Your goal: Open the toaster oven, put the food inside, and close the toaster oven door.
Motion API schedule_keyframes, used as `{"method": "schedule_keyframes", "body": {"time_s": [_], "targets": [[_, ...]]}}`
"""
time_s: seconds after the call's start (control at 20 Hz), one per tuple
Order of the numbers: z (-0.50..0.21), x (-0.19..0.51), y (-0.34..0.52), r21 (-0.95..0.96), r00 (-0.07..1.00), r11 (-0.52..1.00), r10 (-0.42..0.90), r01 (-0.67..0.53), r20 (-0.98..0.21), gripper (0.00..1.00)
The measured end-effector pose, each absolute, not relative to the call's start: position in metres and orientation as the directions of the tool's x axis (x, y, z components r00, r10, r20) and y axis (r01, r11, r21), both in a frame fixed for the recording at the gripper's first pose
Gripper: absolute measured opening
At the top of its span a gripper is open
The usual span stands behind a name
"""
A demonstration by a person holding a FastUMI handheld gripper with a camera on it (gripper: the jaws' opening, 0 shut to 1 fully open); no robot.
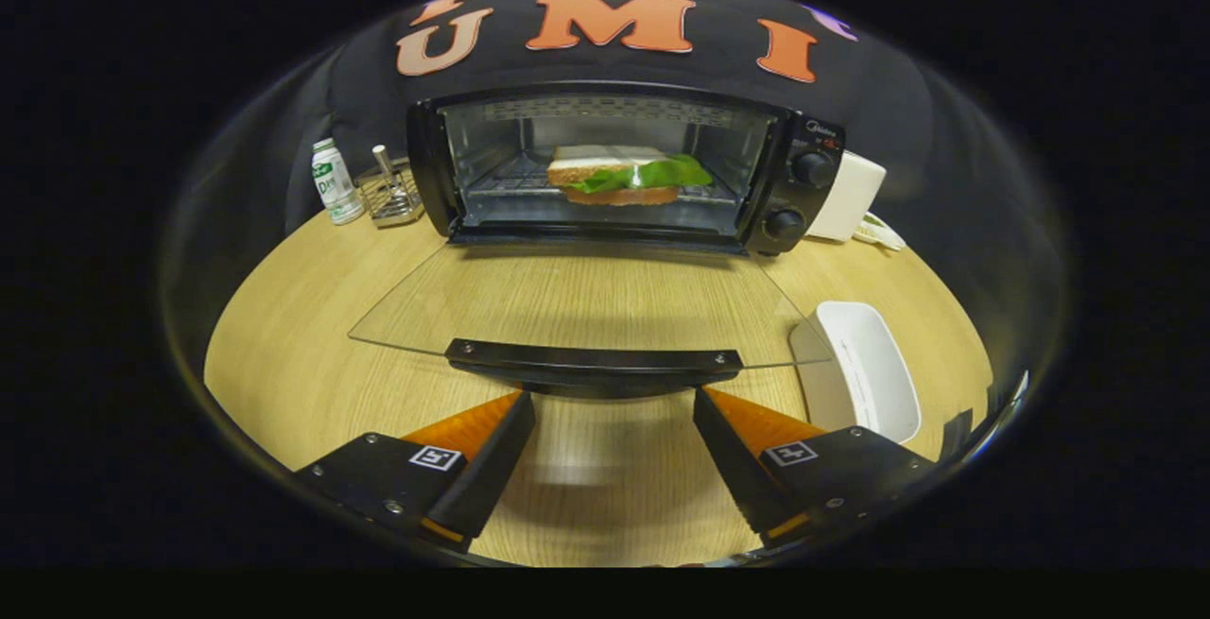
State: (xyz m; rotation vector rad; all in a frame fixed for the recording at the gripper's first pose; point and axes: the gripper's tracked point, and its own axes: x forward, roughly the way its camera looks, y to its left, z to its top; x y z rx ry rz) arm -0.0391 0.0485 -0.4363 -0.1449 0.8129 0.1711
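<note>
While the toaster oven (pixel 624 165) is standing at the back of the wooden table (pixel 284 354) with its glass door (pixel 586 302) lying fully open and flat, the sandwich (pixel 624 175) is sitting inside on the wire rack. The gripper (pixel 614 421) is hovering just short of the door's black handle (pixel 594 361), its fingers spread wide and pinching nothing. A white dish (pixel 870 364) is resting beside the door, by the finger on that side. A small bottle (pixel 335 181) and a metal holder (pixel 390 191) are standing beside the oven's other side
</note>
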Motion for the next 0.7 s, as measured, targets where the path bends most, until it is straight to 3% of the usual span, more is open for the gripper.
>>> {"method": "schedule_keyframes", "body": {"time_s": [0.7], "targets": [[-0.341, 0.027, 0.065, -0.026, 0.787, 0.982, 0.135, -0.188, -0.601, 1.0]]}}
